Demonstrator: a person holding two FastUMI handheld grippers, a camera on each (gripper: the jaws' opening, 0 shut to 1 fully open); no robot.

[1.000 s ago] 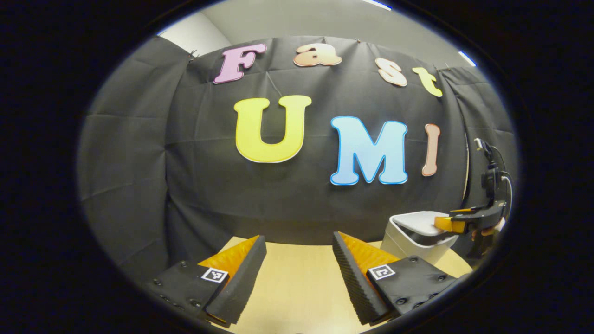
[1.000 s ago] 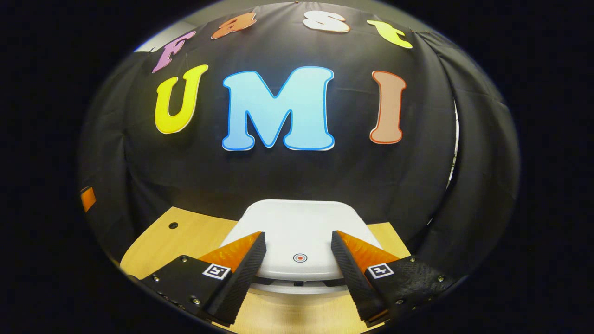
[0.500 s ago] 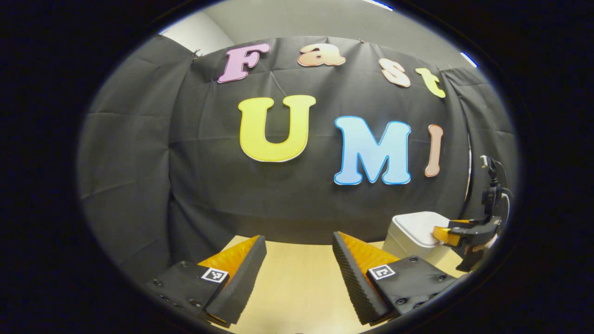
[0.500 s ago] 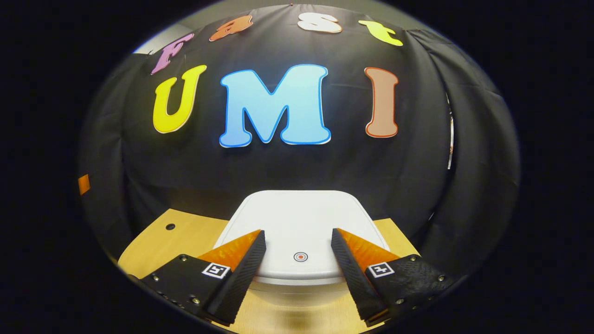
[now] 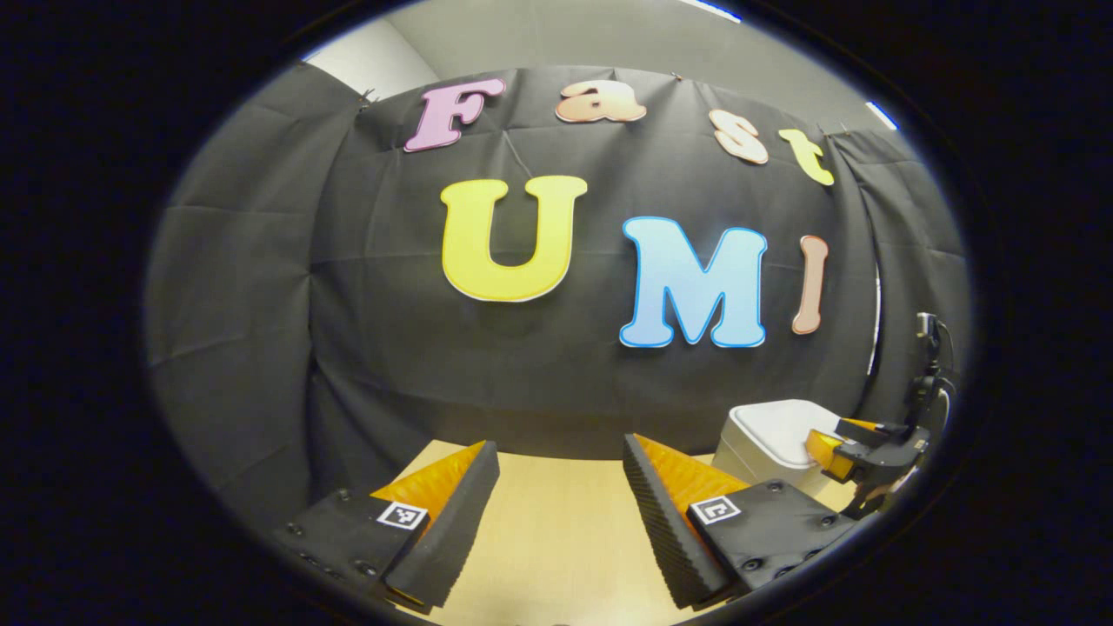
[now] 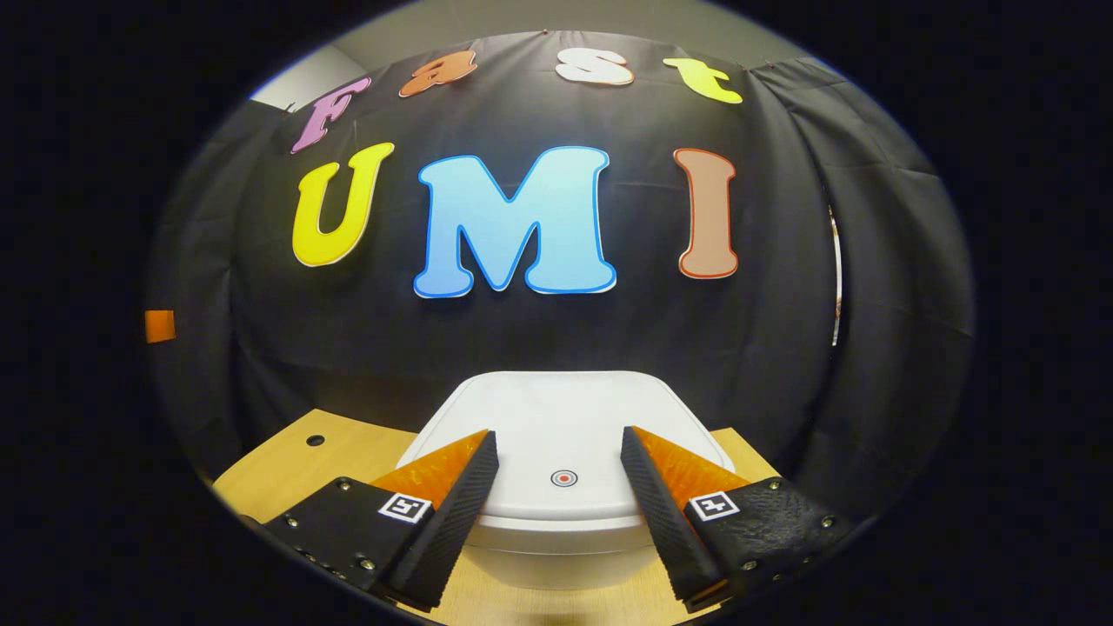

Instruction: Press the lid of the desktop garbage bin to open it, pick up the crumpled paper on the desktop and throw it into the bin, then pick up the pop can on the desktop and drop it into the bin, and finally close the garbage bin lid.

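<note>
The white desktop bin stands right in front of my right gripper. Its lid lies flat and flush, with a small red dot button near the front edge. The right gripper is open, its fingers straddling that button just above the lid and holding nothing. In the left gripper view the bin sits at the far right with the right gripper over its near corner. My left gripper hovers open over bare tabletop, nothing between its fingers.
The light wooden table has a small round hole left of the bin. The black cloth wall hangs close behind the table and bin. Bare wood stretches ahead of the left gripper.
The bin lid stood slightly ajar, with a dark gap at its front, and now lies flush. The right gripper has tilted up a little and stays over the lid. The left gripper has hardly moved.
</note>
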